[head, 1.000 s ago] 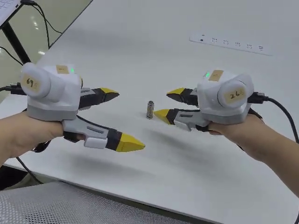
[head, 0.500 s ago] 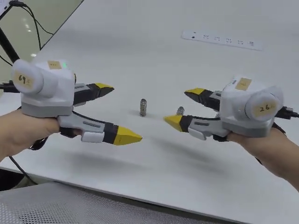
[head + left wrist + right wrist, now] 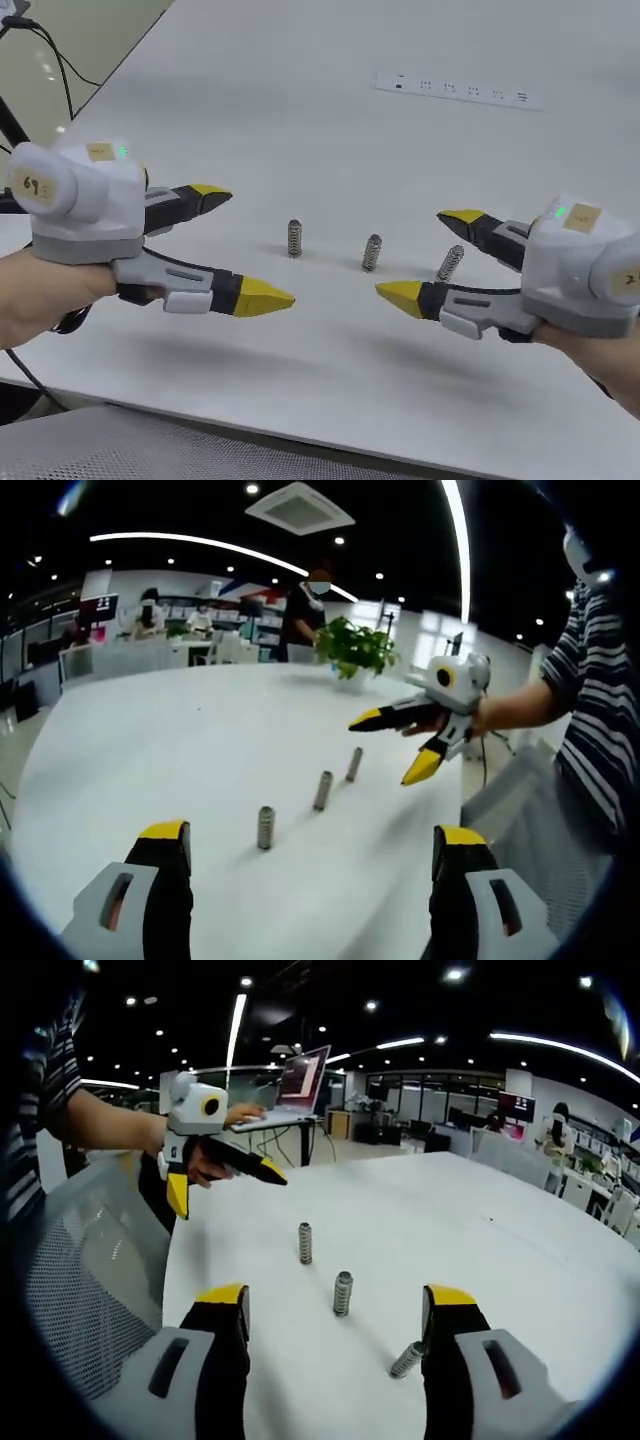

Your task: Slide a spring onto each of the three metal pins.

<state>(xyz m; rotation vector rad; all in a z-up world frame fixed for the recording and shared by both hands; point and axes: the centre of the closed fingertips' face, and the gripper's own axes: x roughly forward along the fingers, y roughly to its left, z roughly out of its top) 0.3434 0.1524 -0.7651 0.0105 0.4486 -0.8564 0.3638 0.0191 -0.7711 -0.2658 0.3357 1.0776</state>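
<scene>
- Checking seating: left spring (image 3: pixel 294 238) and middle spring (image 3: pixel 372 253) upright, right spring (image 3: pixel 450 263) leaning.
- Seeing left claw (image 3: pixel 255 245) and right claw (image 3: pixel 417 252) both wide, empty.
- Probably worth pinching the leaner low with right claw, straightening gently.

Grey coils in a row on white table (image 3: pixel 300 100), left spring (image 3: pixel 294 238) and middle spring (image 3: pixel 372 253) upright, right spring (image 3: pixel 450 263) leaning

So it's a plain white table (image 3: pixel 300 100) with three small springs in a row on it. The left spring (image 3: pixel 295 238) and middle spring (image 3: pixel 372 252) stand pretty much upright, while the right spring (image 3: pixel 450 263) leans over. A white power strip (image 3: pixel 460 91) lies flat, well apart at the far side.
</scene>
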